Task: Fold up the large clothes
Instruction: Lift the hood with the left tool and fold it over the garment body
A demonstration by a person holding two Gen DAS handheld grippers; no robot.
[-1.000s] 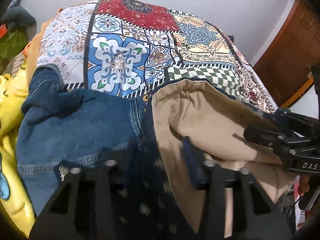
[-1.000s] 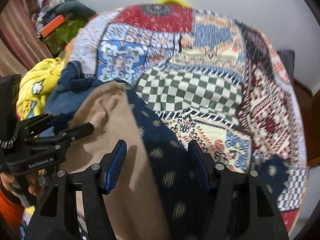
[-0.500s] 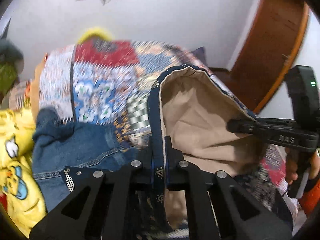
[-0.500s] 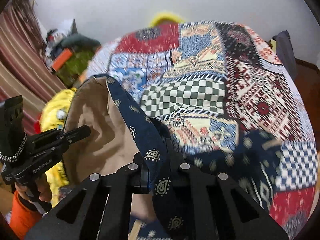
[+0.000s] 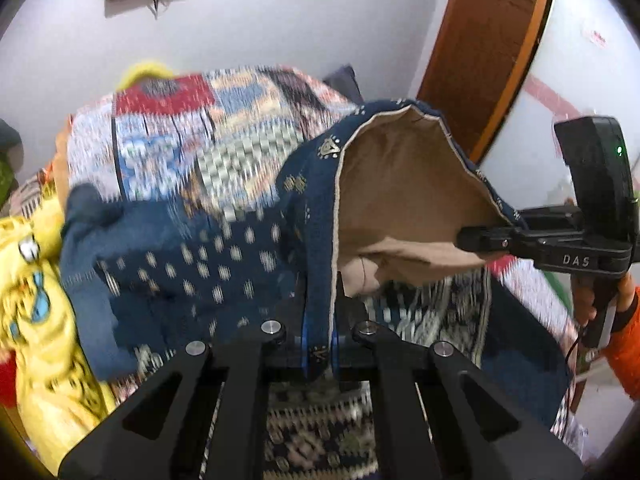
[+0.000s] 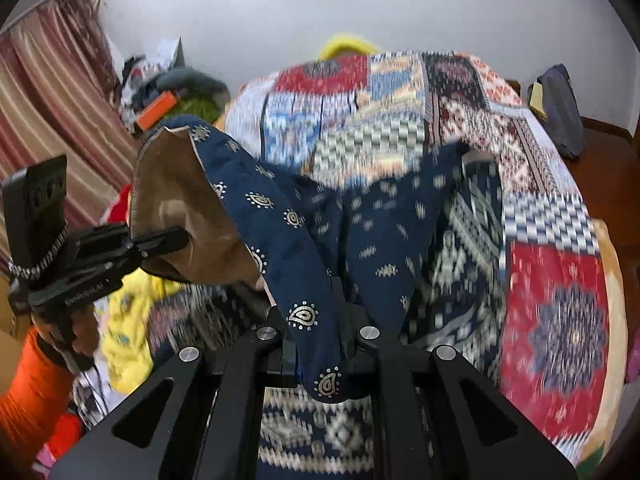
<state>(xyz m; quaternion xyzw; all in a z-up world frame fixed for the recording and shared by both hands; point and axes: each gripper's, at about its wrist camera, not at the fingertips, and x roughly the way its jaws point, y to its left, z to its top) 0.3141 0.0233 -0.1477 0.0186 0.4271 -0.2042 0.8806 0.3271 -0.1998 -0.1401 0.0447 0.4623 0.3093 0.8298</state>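
Left tool [image 5: 318,344] is clamped tight on the hem of the navy patterned garment [image 5: 224,264], jaws pinched right down onto the fabric edge with the cloth running up between them. Right tool [image 6: 316,344] is doing the same thing, closed hard on another bit of that dark blue border with the little gold teardrop prints. Both sets of jaws have just been closing, and in each the garment's edge is between them.

Between the two tools the garment hangs open like a pouch, so you can see the tan lining [image 5: 400,184] inside. The rest of it drapes down onto the bed, over the patchwork bedspread [image 6: 556,296], which is pretty blurred in both views.

From the left view, a denim piece [image 5: 88,304] sits just beside the garment, and further left there's a yellow cartoon-print cloth [image 5: 40,340]. An orange sleeve [image 6: 28,384] shows at the edge of the right view, behind the left tool. Behind the bed: white wall, a wooden door [image 5: 492,40] on the right, and a striped curtain [image 6: 52,120] on the left.
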